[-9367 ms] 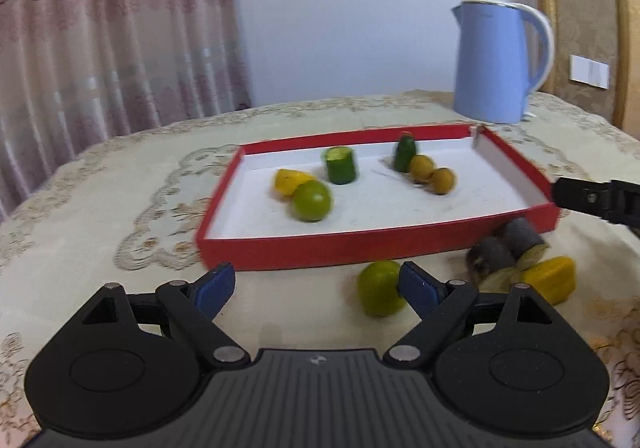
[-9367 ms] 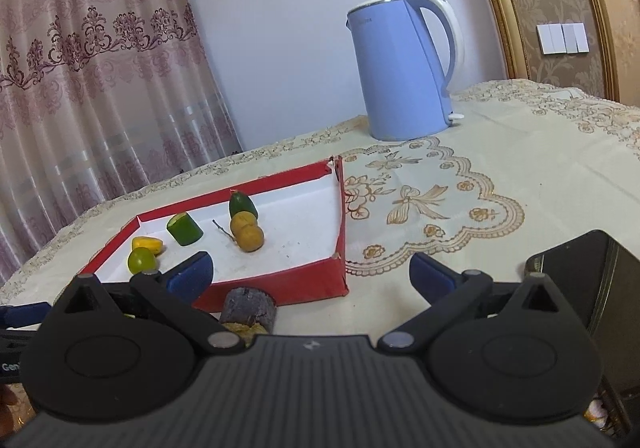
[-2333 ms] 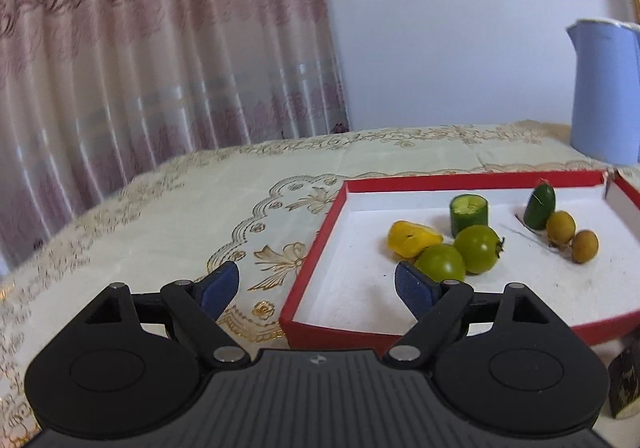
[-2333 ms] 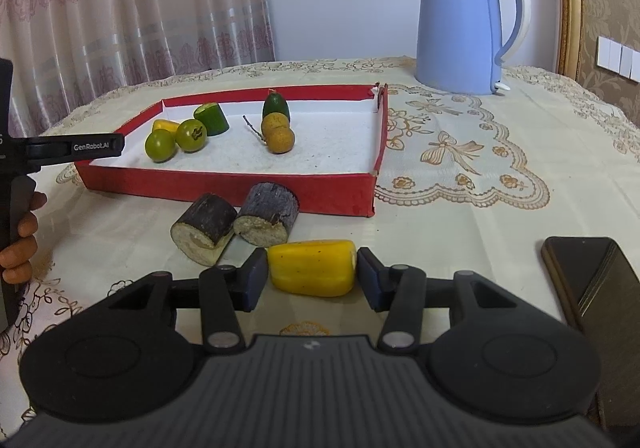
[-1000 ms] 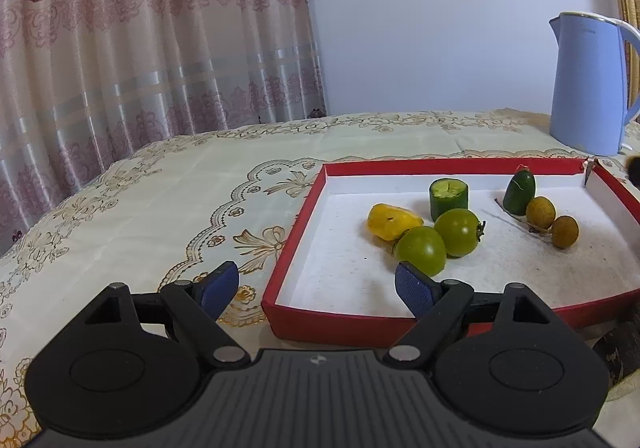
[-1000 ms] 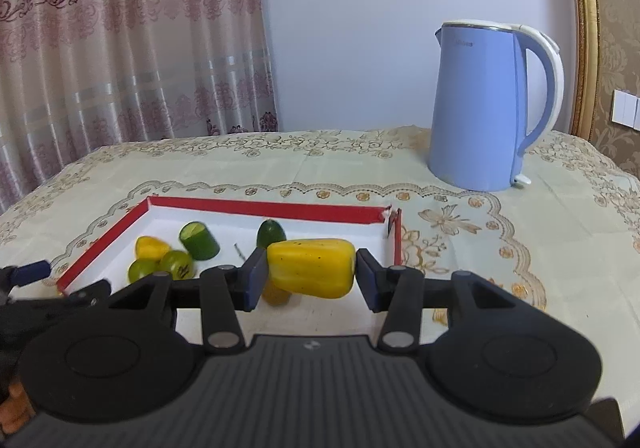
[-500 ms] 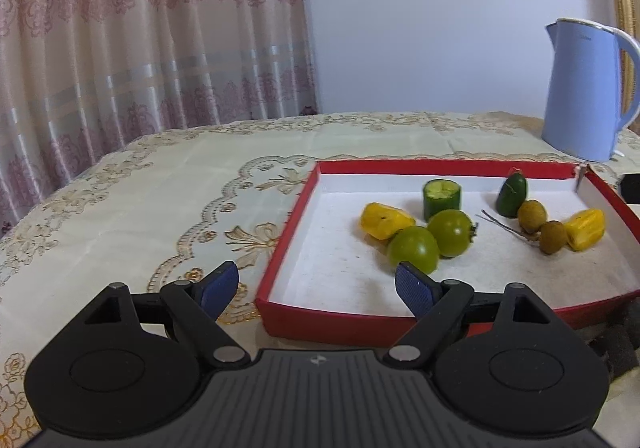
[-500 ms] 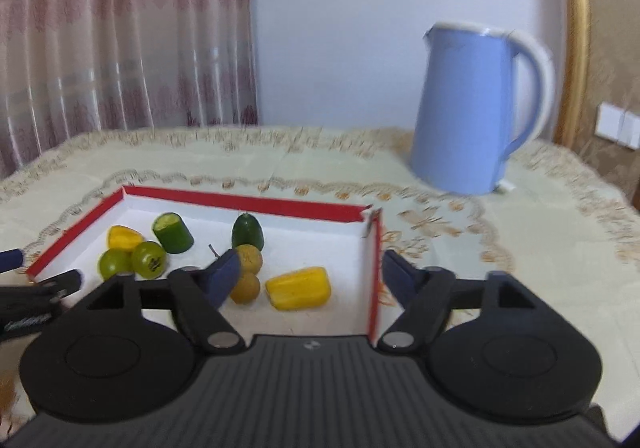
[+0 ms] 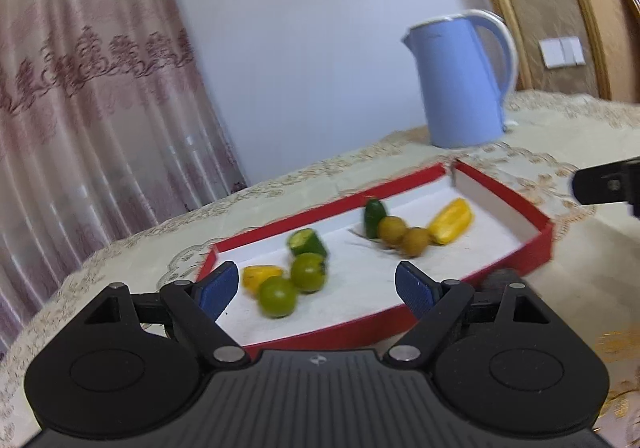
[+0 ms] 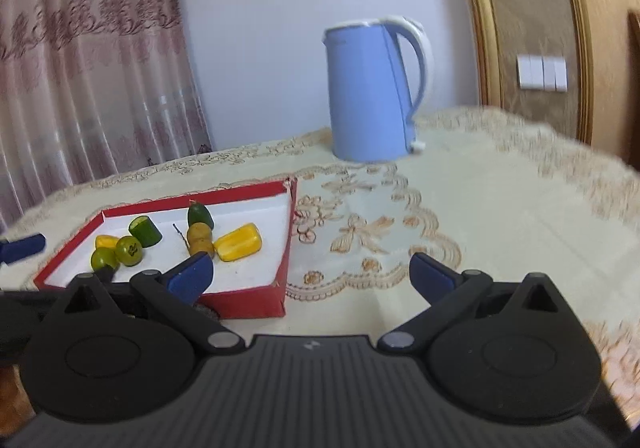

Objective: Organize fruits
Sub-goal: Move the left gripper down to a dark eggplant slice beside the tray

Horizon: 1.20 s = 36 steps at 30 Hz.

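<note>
A red tray (image 9: pixel 516 200) (image 10: pixel 248 304) with a white floor lies on the table. In it are two green round fruits (image 9: pixel 278 296) (image 10: pixel 129 250), a small yellow piece (image 9: pixel 260 273), a cut cucumber piece (image 9: pixel 307 242) (image 10: pixel 146 231), a dark green fruit (image 9: pixel 374 212), two brown longans (image 9: pixel 404 236) (image 10: pixel 200 238) and a long yellow piece (image 9: pixel 450 222) (image 10: pixel 239 242). My left gripper (image 9: pixel 318 288) is open and empty, low before the tray's near wall. My right gripper (image 10: pixel 310 274) is open and empty by the tray's right corner. A dark sugarcane piece (image 9: pixel 498 276) lies outside the tray, mostly hidden.
A blue electric kettle (image 9: pixel 460 82) (image 10: pixel 370 90) stands behind the tray. The table wears a cream embroidered cloth (image 10: pixel 500 208). A curtain (image 9: pixel 80 108) hangs at the left, a gold frame (image 10: pixel 488 28) and wall switches (image 10: pixel 542 73) at the right.
The long yellow piece, held by my right gripper a second ago, now lies in the tray. The right gripper has opened and pulled back to the right. The left view has swung right and tilted.
</note>
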Tool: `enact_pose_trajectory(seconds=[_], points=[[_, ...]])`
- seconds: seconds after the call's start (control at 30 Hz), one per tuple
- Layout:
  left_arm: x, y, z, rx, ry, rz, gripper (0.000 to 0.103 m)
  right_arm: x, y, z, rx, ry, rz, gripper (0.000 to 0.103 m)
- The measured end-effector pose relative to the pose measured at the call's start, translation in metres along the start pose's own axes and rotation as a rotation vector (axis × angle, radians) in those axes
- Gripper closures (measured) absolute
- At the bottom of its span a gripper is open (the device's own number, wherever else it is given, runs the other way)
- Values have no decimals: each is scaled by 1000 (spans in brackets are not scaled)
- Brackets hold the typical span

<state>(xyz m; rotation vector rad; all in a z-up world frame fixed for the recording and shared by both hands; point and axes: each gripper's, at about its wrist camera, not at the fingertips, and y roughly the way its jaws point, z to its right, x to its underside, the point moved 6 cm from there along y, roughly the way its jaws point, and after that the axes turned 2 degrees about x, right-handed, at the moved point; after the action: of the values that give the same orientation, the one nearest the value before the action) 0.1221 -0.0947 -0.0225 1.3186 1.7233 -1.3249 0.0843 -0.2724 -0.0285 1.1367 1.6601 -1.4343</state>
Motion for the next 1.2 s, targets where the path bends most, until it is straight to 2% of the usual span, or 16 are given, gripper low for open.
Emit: enact_pose_trajectory(seconds=[0.1,0.3,0.43,0.57,0.6,0.63,0.73,0.8,0.83,0.93,1.07,1.2], points=[[-3,-1,17,-15,35,-8,17,8,1,5,-16,18,-18,0],[7,7,29,-159,117,-73,17,13,1,1,-36,6,-30,0],[26,6,7,-222,110,-124,17,15,1,-2,-39,-1,-38,0],[46,1,-31,-264,35,-180,17,16,1,-2,-41,-4,-37,0],[46,-3,-39,-237,-2,-169,17,16,1,-3,-43,1,-34,0],[43,-8,-44,-178,-47,-154,17,17,3,-3,-42,9,-33,0],[28,-18,-38,100,-167,-134,17,19,7,-2,-41,24,-49,0],[20,-21,-28,223,-215,-130,17,21,7,-2,-41,26,-56,0],[17,-21,-21,257,-227,-136,17,20,6,-2,-38,23,-53,0],[13,-13,-4,279,-211,-172,17,18,1,-1,-25,14,-38,0],[12,-3,6,271,-181,-204,17,18,0,3,-25,22,-34,0],[15,10,3,278,-223,-264,14,20,1,1,-31,18,-45,0]])
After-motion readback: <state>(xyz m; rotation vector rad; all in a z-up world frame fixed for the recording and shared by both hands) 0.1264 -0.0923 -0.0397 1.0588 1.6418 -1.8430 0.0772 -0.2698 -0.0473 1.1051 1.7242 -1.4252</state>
